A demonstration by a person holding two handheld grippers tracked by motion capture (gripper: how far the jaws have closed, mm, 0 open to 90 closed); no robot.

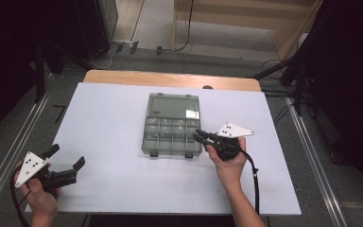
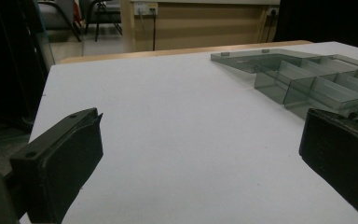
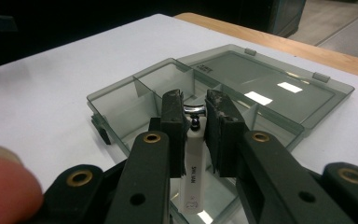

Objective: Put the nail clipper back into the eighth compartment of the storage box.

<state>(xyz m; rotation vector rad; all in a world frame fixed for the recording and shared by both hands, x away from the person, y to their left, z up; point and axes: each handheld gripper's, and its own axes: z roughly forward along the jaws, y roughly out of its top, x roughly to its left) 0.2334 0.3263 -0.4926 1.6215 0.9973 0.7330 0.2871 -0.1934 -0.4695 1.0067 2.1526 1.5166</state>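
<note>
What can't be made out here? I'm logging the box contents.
- White item: right gripper view, the right tool covers its sides; print too small to read.
- Box compartments: high view, contents too small to tell.
- Box's right part: left gripper view, cut by the edge.

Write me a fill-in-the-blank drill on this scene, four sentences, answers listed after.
1. The lid of the compartment box lies ____, flat on the table.
2. The right gripper is shut on a small ____ item with a metal end.
3. The left gripper hovers with its jaws ____.
4. In the high view the left gripper sits to the ____ of the box.

Missing words: open; white; open; left
</note>
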